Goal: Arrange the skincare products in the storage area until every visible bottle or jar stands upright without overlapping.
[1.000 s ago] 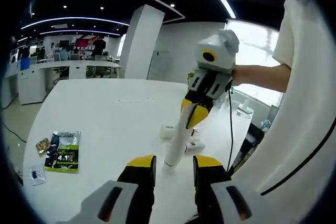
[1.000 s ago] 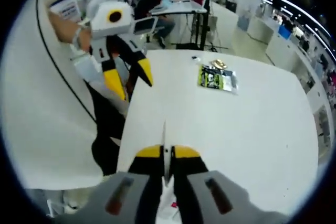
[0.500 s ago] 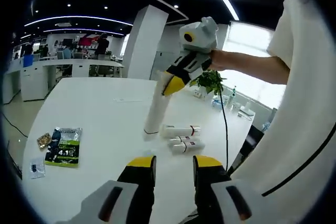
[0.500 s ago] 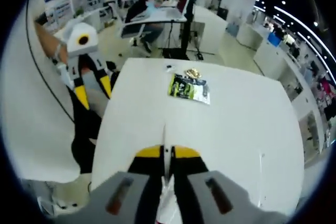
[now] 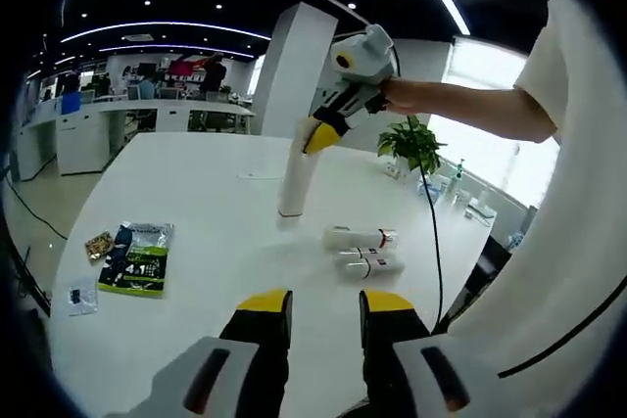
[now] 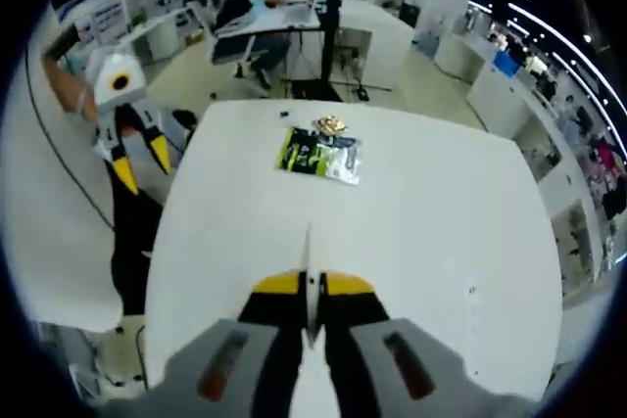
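Jaws of your right tool (image 5: 316,132) are clamped on the crimped top of a tall white tube (image 5: 295,178), which hangs upright with its flat cap end at or just above the white bench (image 5: 206,193); contact with the surface cannot be told. In the right gripper view the thin edge of that tube (image 6: 310,276) runs up between the two closed yellow tips. Your left tool (image 5: 313,306) hovers low over the near bench edge, jaws parted and empty. Well beyond it, two small white bottles (image 5: 362,250) with dark red bands lie on their sides, touching, near the tube's base. To the left lies a green snack packet (image 5: 137,258), with a small gold wrapper (image 5: 97,244) just beside it.
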Motion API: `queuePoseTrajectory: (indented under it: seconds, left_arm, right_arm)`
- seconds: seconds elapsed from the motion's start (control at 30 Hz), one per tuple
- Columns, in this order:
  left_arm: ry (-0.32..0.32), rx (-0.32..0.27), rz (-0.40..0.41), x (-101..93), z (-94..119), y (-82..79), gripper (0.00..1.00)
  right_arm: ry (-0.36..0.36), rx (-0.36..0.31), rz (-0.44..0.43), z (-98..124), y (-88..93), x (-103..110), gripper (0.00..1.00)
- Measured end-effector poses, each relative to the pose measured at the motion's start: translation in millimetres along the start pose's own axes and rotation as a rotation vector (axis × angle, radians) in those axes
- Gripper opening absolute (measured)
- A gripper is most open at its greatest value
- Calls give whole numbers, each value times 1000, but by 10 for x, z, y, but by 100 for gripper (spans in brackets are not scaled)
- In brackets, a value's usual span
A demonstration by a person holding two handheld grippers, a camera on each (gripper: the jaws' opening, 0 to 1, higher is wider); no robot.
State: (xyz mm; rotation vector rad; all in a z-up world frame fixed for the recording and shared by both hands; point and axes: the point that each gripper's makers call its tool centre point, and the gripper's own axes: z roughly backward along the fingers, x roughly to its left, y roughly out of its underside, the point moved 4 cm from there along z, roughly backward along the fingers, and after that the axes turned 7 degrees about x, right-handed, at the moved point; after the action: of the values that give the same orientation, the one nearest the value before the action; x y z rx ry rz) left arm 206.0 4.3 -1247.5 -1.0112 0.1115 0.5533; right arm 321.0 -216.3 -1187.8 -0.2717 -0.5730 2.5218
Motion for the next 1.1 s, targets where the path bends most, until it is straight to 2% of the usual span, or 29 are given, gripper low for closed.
queuePoseTrajectory:
  seconds: [0.07, 0.2, 0.53, 0.9, 1.1]
  left_arm:
    - [-10, 4, 5, 15, 3, 10, 28]
    - [-64, 54, 25, 106, 19, 98, 28]
    - [-122, 67, 77, 237, 122, 205, 28]
    - [-150, 71, 104, 287, 162, 261, 28]
    - [-165, 65, 122, 311, 188, 281, 27]
  right_arm:
    - [2, 4, -5, -25, 0, -66, 4]
    - [8, 12, -15, -79, -4, -216, 4]
    - [11, 1, -64, -267, -27, -594, 4]
    - [30, 32, 12, -465, -77, -886, 4]
    - [-8, 22, 28, -497, -128, -1051, 4]
